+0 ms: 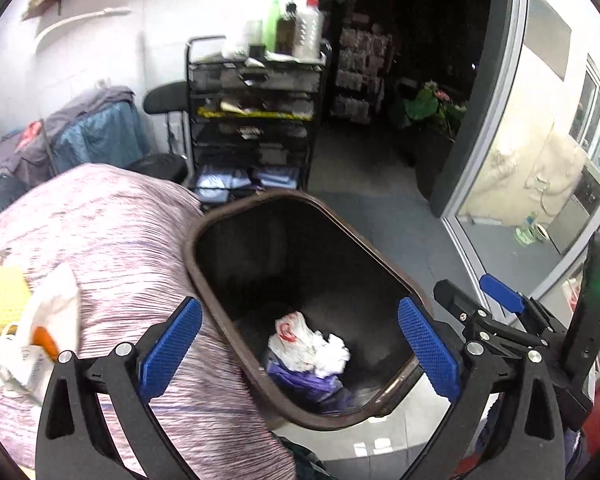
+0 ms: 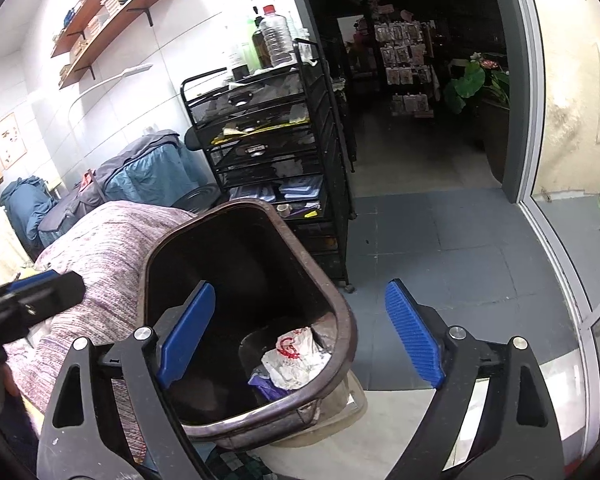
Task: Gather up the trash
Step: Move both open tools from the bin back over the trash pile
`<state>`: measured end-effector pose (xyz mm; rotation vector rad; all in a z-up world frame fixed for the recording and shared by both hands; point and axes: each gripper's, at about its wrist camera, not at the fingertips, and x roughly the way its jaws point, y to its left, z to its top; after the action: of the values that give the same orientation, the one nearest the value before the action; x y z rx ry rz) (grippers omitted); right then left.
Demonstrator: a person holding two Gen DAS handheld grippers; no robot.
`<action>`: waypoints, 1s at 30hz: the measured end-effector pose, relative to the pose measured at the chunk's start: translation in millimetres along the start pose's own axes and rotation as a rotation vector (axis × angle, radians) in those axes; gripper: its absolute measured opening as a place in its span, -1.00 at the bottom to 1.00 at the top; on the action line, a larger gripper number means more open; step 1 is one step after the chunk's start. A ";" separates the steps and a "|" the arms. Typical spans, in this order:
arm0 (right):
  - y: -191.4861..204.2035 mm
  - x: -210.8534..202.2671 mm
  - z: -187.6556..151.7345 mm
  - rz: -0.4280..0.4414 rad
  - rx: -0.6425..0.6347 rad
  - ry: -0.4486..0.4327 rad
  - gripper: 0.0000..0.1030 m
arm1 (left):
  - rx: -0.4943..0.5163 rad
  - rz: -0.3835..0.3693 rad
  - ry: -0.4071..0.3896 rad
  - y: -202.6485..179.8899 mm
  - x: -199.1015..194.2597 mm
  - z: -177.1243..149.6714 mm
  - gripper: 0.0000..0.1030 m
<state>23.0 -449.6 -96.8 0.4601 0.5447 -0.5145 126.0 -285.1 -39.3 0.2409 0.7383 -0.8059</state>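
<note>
With both jaws released over the bin (image 1: 236,216), drop step looks done; next, left gripper (image 1: 300,344) fetches bag litter (image 1: 40,332) at lower left.

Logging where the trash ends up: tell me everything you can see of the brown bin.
The brown bin is a dark, rounded-rectangular tub, apparently plastic, with a worn, scuffed rim. It is open, with no lid seen, and stands beside the pinkish-covered bed. At its bottom lie a crumpled white bag with red print and purple plastic. Both open tongs frame it without touching it.
</note>
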 end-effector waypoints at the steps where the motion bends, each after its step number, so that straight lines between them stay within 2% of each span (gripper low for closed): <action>1: 1.8 0.0 -0.2 0.006 -0.003 0.002 0.68 | -0.001 0.011 -0.014 1.5 -5.6 -0.9 0.88; 15: 60.8 1.8 -3.2 0.160 -0.098 0.041 0.69 | -0.034 0.095 -0.091 31.6 -50.8 -18.8 0.88; 21: 95.2 5.8 -6.0 0.245 -0.143 0.071 0.69 | -0.087 0.136 -0.105 56.9 -68.3 -29.1 0.88; 30: 159.1 18.9 -6.2 0.396 -0.198 0.148 0.69 | -0.196 0.248 -0.099 115.2 -94.1 -59.4 0.88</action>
<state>125.1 -328.9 -69.4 0.4050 0.6215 -0.0458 136.3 -125.7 -27.0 0.1125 0.6738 -0.5024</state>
